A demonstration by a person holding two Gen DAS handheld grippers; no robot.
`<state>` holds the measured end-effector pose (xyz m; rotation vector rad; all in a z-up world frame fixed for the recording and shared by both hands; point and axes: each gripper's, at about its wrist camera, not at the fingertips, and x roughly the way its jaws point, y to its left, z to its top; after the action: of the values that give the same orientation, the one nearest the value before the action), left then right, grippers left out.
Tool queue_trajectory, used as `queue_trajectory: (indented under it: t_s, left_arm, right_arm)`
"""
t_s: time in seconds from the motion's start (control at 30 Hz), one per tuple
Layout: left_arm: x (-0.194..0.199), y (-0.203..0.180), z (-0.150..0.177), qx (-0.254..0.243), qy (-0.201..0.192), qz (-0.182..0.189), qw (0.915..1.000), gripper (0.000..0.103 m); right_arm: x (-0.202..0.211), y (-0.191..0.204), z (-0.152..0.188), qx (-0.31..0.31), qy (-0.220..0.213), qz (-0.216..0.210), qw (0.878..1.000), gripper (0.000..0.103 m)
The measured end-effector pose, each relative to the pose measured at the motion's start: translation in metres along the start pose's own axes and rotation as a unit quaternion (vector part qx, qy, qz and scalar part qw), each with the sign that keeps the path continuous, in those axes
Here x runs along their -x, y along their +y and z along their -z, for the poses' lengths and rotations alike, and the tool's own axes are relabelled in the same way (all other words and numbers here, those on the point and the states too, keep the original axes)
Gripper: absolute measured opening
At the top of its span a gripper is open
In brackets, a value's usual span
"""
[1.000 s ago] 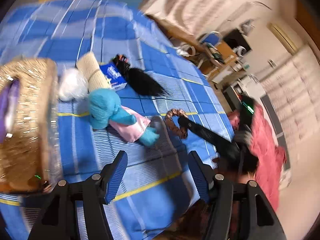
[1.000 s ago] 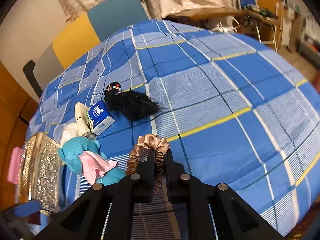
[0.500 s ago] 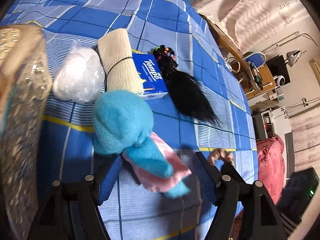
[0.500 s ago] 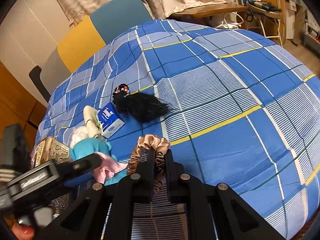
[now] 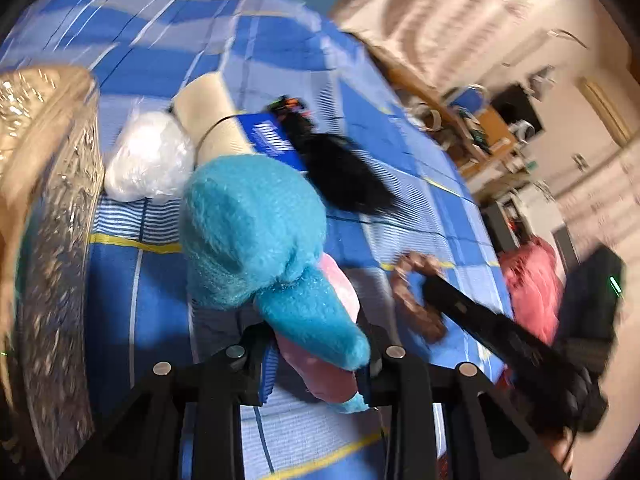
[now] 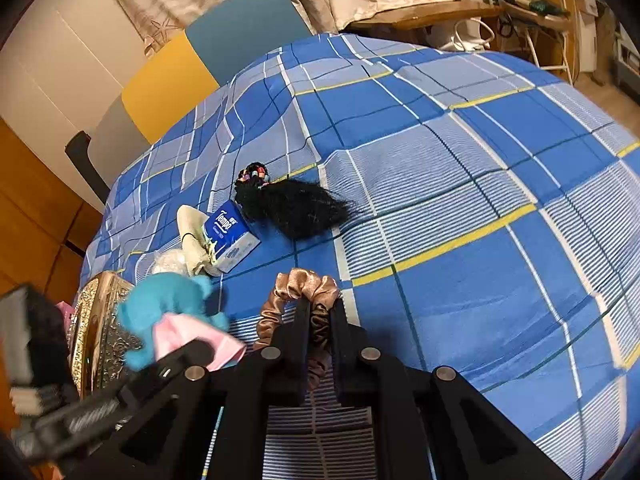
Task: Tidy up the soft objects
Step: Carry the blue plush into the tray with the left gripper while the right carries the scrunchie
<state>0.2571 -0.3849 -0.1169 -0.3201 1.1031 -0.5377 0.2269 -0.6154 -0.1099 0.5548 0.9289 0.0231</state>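
**Two grippers, two soft things gripped on the plaid bedspread**

Two black two-finger grippers angle steeply down toward the blue checked bedspread [image 6: 460,168]. The left gripper [image 5: 316,354] has just been closing its jaws, and they now press from both sides on the pink-clothed body of a plush toy [image 5: 256,236], whose fuzzy turquoise head bulges just ahead of the fingers and whose stubby leg lies between them. In the right wrist view the same toy [image 6: 164,312] sits low at the left, with the left gripper's blurred black body beneath it.

The right gripper [image 6: 318,312] has its fingers together, clamped on a glossy bronze satin scrunchie [image 6: 300,288], its gathered ring puffing out above the fingertips and draping down between them.

Ahead and left of the right gripper lie a blue tissue pack [image 6: 232,236], a rolled cream knit cloth [image 6: 194,236] bound by a thin dark band, a crinkly clear bag of white stuffing [image 6: 170,262], and a frizzy black hairpiece [image 6: 296,208] tipped with coloured beads. A gold embossed box [image 5: 44,200] stands at the far left of the left gripper, close beside the toy.
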Motion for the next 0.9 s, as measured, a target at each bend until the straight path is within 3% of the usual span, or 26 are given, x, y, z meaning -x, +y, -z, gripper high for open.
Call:
queue_trajectory:
  t_s: [0.17,0.5,0.73,0.9]
  left_arm:
    - [0.030,-0.003,0.027,-0.058,-0.006,0.041,0.9975,0.030]
    - [0.110,-0.008,0.075,-0.156,-0.017,0.111,0.9813,0.030]
    - [0.163,0.012,0.087,-0.174,-0.041,0.122,0.9763,0.030]
    - [0.198,0.055,0.083,-0.146,-0.066,0.096,0.9825,0.030]
  right_arm:
    - [0.000,-0.004,0.002,-0.013,0.001,-0.006,1.000,0.009]
    - [-0.004,0.000,0.009,-0.004,0.005,-0.008,1.000,0.009]
    - [-0.006,0.013,0.015,0.023,0.003,-0.006,1.000,0.009]
    - [-0.004,0.025,0.022,0.051,-0.006,-0.002,0.999,0.009]
